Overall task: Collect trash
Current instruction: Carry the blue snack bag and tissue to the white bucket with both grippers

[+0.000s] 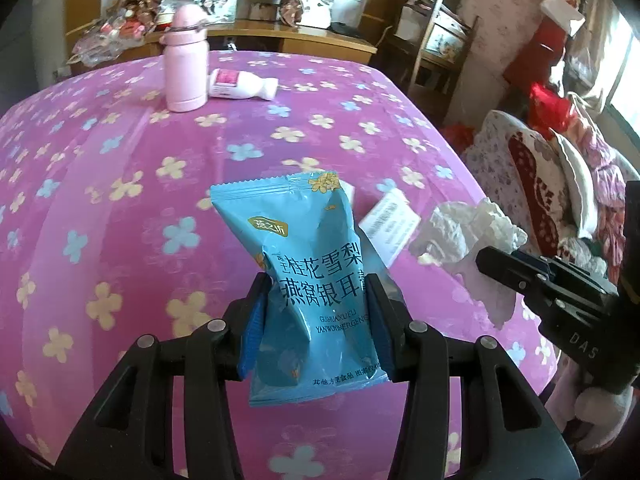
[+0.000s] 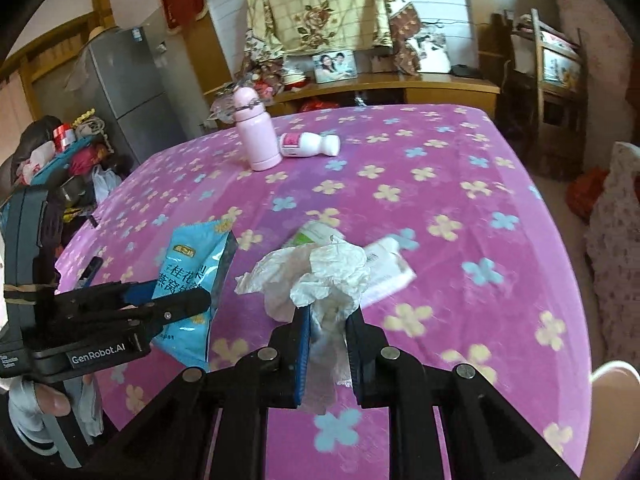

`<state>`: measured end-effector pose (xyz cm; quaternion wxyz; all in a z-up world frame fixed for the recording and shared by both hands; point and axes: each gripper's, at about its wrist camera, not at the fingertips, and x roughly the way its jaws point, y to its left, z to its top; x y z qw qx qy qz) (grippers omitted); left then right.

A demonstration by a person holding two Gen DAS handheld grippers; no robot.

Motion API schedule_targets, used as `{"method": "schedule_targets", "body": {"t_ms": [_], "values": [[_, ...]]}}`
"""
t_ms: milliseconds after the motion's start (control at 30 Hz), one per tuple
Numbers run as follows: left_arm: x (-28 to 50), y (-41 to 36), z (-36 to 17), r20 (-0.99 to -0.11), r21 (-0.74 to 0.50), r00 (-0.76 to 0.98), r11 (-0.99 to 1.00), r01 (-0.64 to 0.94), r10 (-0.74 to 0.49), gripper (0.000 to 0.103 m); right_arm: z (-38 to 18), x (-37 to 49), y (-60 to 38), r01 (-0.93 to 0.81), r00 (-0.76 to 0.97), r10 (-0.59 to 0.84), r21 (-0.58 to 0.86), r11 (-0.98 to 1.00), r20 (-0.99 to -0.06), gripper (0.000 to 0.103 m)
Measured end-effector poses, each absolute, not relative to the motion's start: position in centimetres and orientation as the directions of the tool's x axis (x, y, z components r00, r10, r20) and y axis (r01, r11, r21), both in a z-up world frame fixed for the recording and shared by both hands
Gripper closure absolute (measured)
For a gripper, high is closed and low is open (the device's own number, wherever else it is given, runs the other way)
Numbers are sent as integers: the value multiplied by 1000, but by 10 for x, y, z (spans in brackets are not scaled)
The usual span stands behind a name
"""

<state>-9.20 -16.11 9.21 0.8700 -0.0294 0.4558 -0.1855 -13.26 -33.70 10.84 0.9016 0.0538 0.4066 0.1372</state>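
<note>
My left gripper [image 1: 318, 300] is shut on a blue snack packet [image 1: 308, 264], held upright above the pink flowered tablecloth [image 1: 120, 208]. The same blue packet [image 2: 192, 280] shows in the right wrist view, clamped in the left gripper [image 2: 180, 300]. A crumpled white tissue [image 2: 320, 276] is pinched in my right gripper [image 2: 328, 320], lifted off the cloth. In the left wrist view the tissue [image 1: 468, 228] hangs from the right gripper [image 1: 486, 258]. A white paper slip [image 2: 388, 272] and a green-white wrapper [image 2: 312, 234] lie flat behind the tissue. A small white bottle [image 2: 310, 145] lies on its side far back.
A pink flask [image 2: 256, 136] stands upright beside the lying bottle. A grey fridge [image 2: 120, 88] and piled clutter stand left of the table. A wooden sideboard [image 2: 400, 84] is behind it, and a patterned chair [image 1: 532, 184] stands at the right. A gloved hand [image 2: 48, 400] holds the left tool.
</note>
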Motion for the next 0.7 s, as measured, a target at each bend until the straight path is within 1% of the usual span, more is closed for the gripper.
{"method": "schedule_targets", "body": {"t_ms": [400,700], "values": [[-102,-216,99,-776,-172,519,911,374,-359,58,113,-161,-379,-124,664,229,197,973,-712,87],[-112,-268,104,-772,-155,499,878,454,-394,58,118,-186,-425,-42,686,166,189,981,-709,87]]}}
